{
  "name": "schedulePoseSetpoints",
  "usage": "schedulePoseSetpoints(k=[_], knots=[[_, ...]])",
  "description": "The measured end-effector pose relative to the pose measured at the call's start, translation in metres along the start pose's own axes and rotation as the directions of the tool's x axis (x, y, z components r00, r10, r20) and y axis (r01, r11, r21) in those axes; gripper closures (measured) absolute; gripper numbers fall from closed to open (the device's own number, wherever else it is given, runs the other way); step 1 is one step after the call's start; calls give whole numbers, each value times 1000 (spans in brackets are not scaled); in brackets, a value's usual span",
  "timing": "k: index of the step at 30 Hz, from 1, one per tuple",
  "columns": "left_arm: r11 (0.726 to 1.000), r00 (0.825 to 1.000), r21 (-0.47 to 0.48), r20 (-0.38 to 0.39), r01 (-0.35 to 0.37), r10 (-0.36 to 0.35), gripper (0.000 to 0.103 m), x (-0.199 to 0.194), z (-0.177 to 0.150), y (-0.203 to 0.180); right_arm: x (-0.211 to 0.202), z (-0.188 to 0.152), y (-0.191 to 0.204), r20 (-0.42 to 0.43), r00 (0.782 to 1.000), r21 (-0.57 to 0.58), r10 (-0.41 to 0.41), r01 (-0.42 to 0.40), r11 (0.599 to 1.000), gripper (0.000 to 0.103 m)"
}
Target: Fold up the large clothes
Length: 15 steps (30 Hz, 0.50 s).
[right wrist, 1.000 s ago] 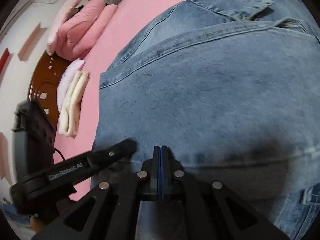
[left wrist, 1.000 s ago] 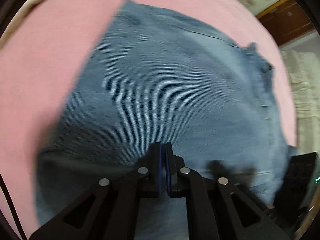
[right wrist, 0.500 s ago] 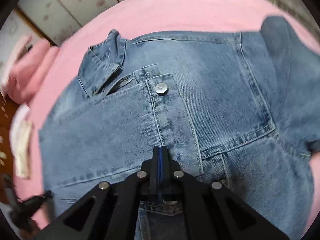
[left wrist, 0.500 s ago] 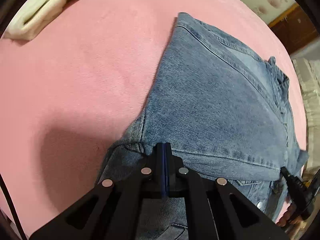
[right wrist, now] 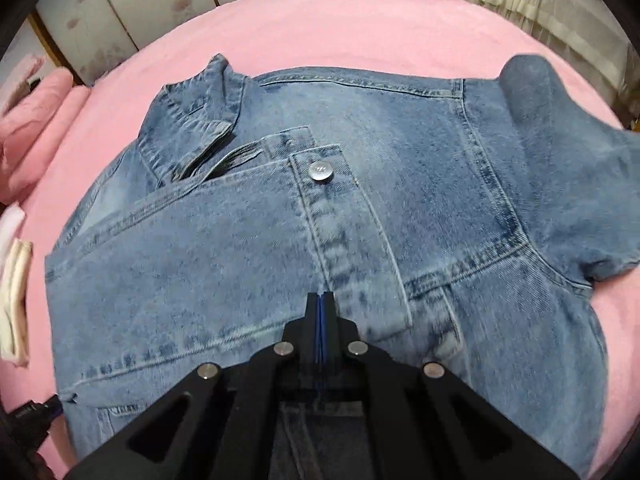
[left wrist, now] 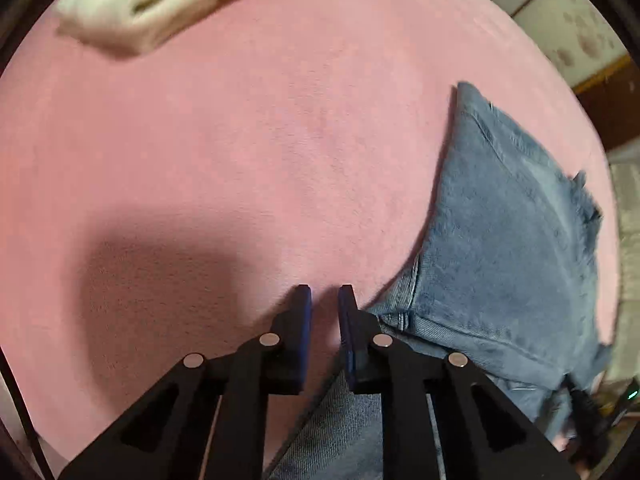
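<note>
A blue denim jacket (right wrist: 320, 220) lies on the pink bed, one side folded over its front, collar at the far left and a metal button (right wrist: 320, 171) near the middle. In the left wrist view the jacket (left wrist: 500, 248) lies to the right. My left gripper (left wrist: 325, 294) is open and empty over the pink sheet, just left of the jacket's edge. My right gripper (right wrist: 320, 300) is shut at the front placket above the jacket; whether denim is pinched between the pads is hidden.
A folded cream cloth (left wrist: 168, 4) lies at the far left of the bed, also seen in the right wrist view (right wrist: 14, 300). Pink pillows (right wrist: 36, 120) sit at the bed's head. A curtain (right wrist: 520, 4) hangs beyond the bed.
My left gripper has opened, let go of the jacket edge and moved left off the denim. My right gripper has stayed shut and drawn back a little over the jacket's front.
</note>
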<state>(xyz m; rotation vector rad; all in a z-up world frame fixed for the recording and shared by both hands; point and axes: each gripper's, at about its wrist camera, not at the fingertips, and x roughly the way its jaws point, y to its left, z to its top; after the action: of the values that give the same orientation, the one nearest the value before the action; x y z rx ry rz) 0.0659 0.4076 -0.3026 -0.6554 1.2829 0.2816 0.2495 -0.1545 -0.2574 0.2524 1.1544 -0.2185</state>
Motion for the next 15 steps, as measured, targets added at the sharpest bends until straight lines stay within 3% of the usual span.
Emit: schedulePoseSetpoints(k=[2,6,9,11,12,13,14,15], knots=[[1000,1000,10,-8,11,-11,90,-3,0,2,-8,-8,7,-13,1000,-13,-17,17,1000,101],[982,997,173,-5,-74,76,85,-7,-15,-23,-20,-29,28,-59,998,-11,-6,6,1000,101],[975,996,206,-33,-78,87,75,-12,-27,-38,-30,-46,51,-95,994,-3,48,-48,999,101],[953,989,279,-54,-115,135,72,-14,-34,-48,-36,-57,66,-131,986,-6,105,-107,994,99],[935,984,322,-50,-146,171,71,-15,-36,-53,-39,-64,76,-155,979,-19,130,-135,991,90],[911,976,369,-42,-183,213,59,-15,-37,-60,-40,-68,84,-175,974,-32,144,-152,988,81],[886,968,411,-35,-214,250,36,-16,-37,-66,-43,-74,94,-195,969,-52,151,-164,985,55],[873,963,431,-29,-229,267,26,-18,-37,-69,-45,-77,99,-198,969,-60,145,-159,985,32]])
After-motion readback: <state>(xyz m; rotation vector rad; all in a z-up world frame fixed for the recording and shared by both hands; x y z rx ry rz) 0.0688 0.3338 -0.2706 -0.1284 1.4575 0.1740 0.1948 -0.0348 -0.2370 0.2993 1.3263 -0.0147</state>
